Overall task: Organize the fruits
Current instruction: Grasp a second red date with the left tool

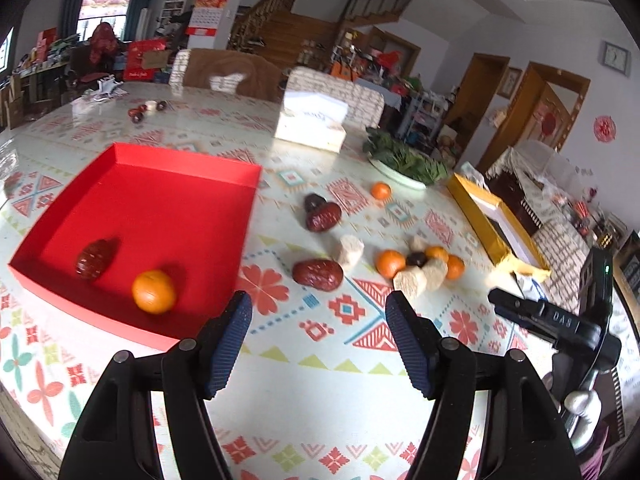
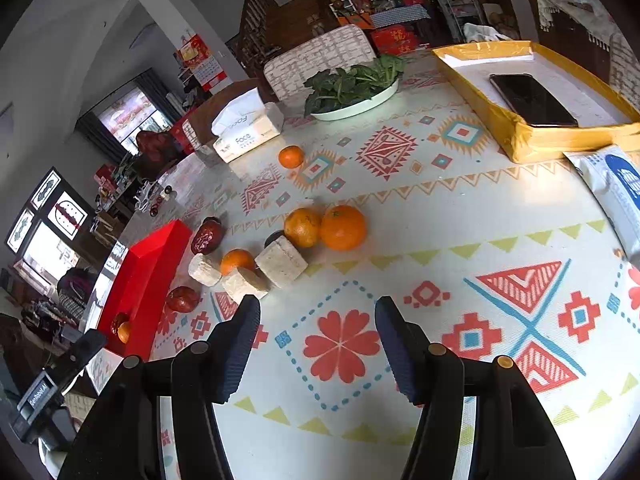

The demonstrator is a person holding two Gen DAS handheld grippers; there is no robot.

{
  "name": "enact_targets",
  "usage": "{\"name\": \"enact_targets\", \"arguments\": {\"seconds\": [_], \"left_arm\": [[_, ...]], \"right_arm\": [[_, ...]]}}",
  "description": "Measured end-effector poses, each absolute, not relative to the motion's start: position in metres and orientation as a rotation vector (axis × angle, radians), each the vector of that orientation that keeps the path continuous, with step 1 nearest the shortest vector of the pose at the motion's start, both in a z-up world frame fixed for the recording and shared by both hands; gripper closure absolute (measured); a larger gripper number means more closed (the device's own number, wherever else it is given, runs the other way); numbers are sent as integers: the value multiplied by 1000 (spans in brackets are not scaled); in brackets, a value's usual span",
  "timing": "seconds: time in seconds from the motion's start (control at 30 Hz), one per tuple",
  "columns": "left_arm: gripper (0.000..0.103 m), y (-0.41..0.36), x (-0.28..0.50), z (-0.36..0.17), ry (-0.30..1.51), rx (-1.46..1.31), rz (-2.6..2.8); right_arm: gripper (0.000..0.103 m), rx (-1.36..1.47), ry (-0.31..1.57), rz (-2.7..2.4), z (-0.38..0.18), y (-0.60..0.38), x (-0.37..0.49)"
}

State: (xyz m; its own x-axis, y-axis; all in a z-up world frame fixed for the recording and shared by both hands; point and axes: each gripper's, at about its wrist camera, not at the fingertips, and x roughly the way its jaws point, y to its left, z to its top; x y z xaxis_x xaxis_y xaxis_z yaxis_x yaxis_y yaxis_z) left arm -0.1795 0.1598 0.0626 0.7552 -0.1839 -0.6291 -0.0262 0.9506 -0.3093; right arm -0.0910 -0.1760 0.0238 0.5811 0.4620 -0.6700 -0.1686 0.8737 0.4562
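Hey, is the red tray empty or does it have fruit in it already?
Not empty: the red tray holds one mandarin and one red date.

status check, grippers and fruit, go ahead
Left gripper and right gripper open, both empty. Red tray holds one orange and one red date; more fruit loose on the table. Pale blocks crowd the oranges.

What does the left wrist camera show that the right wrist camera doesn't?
Left wrist only: the red tray's inside, holding a date and an orange; a wall clock.
Right wrist only: a phone lying in the yellow box.
Both: the plate of greens, tissue box, loose oranges, dates and pale blocks on the table.
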Motion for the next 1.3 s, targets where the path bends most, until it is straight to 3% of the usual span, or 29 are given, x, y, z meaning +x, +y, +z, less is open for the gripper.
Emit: {"name": "enact_targets", "arguments": {"seconds": [0.67,0.83,1.27,1.3], "left_arm": [[34,124,-135,36,781,-142,-220],[34,129,-113,33,796,-118,-196],[34,115,-68,9,891,28,-141],[41,114,-68,8,891,31,-144]], "right_arm": [[39,356,965,384,3,-113,-25],[53,369,950,368,-2,-117,-20],[54,381,938,387,-4,-120,-21],[54,381,938,387,-4,-119,-21]]}}
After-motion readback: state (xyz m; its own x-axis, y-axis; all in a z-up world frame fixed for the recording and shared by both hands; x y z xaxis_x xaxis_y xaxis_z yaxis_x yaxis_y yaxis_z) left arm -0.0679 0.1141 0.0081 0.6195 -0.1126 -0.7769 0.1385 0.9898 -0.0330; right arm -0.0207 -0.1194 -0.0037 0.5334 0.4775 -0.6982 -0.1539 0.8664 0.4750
